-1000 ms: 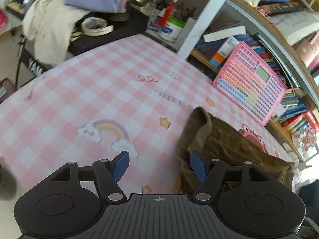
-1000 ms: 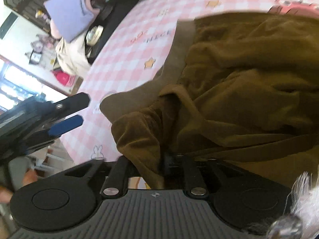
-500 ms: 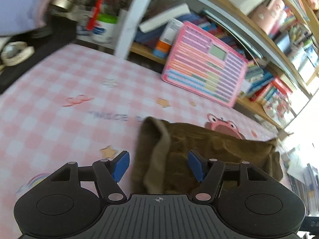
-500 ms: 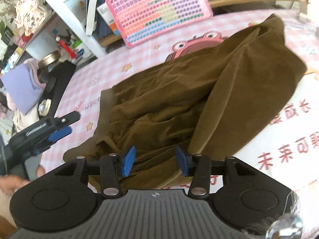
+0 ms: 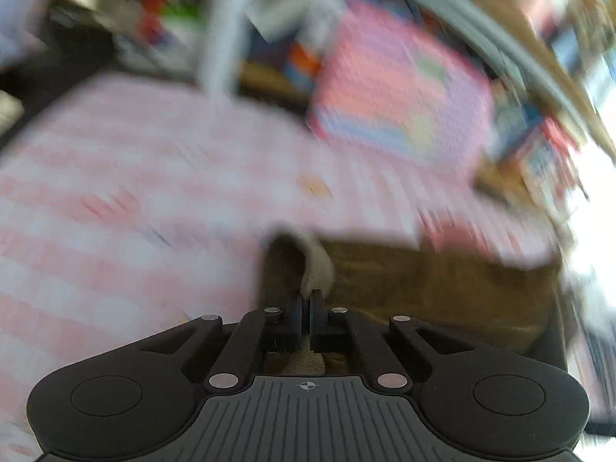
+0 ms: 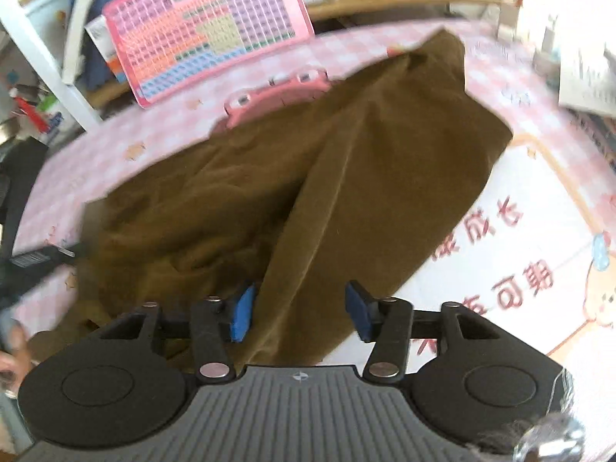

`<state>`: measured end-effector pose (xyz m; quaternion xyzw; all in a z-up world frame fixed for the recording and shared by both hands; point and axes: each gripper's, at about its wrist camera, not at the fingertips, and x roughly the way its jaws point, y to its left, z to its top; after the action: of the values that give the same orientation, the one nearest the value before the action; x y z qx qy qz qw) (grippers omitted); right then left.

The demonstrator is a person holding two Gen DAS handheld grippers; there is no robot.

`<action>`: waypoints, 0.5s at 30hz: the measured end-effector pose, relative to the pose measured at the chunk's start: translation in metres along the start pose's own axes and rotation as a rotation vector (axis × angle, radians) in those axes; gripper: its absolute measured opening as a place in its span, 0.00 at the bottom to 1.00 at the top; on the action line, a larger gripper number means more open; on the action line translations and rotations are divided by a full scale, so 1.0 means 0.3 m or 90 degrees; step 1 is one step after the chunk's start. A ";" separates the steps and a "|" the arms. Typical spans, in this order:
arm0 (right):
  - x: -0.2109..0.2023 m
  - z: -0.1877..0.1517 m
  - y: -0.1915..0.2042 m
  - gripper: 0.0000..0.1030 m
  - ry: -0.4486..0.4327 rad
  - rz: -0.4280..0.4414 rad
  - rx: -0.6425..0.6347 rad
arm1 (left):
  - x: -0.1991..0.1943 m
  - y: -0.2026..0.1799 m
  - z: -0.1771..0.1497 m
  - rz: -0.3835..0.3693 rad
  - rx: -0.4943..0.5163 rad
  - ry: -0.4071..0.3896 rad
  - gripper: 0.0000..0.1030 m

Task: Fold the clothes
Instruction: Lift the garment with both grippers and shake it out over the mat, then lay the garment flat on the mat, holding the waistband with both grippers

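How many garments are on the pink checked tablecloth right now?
1: an olive-brown corduroy garment spread across the middle of the pink checked tablecloth. The left gripper is shut on its waistband edge; the right gripper hangs open over it. Others may lie outside view.

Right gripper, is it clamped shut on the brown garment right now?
No, the right gripper has its blue-padded fingers spread wide apart, with the brown garment lying loose between them.

Bare checked tablecloth (image 6: pixel 546 208) lies open right of the brown garment (image 6: pixel 346 177) — pink toy board (image 6: pixel 208 27) blocks behind.
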<state>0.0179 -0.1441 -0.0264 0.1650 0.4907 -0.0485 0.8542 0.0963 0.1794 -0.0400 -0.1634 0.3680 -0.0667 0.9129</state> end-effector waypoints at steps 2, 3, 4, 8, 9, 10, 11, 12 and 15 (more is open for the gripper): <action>0.011 -0.005 0.001 0.10 0.001 0.031 0.001 | -0.033 0.027 -0.001 0.017 -0.007 -0.019 0.02; 0.014 -0.005 0.010 0.09 -0.006 0.040 -0.006 | -0.049 0.041 -0.002 0.025 -0.010 -0.029 0.02; 0.016 -0.005 0.023 0.06 -0.018 0.044 -0.017 | -0.065 0.054 -0.003 0.034 -0.014 -0.038 0.02; 0.037 -0.007 0.080 0.06 -0.021 0.068 -0.048 | -0.130 0.108 -0.005 0.067 -0.027 -0.076 0.09; 0.040 -0.011 0.089 0.06 -0.016 0.072 -0.053 | -0.146 0.122 -0.006 0.076 -0.031 -0.086 0.09; 0.043 -0.015 0.098 0.06 -0.011 0.075 -0.059 | -0.163 0.135 -0.007 0.084 -0.034 -0.095 0.09; 0.044 -0.019 0.102 0.06 -0.006 0.078 -0.061 | -0.179 0.149 -0.008 0.093 -0.038 -0.105 0.09; 0.043 -0.023 0.102 0.06 -0.003 0.079 -0.060 | -0.195 0.162 -0.008 0.101 -0.041 -0.114 0.09; 0.035 -0.028 0.089 0.06 -0.001 0.087 -0.049 | -0.242 0.199 -0.014 0.124 -0.050 -0.140 0.09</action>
<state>0.0228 -0.1154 -0.0330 0.1652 0.4793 0.0286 0.8615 0.0412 0.2521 -0.0162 -0.1692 0.2823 0.0547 0.9427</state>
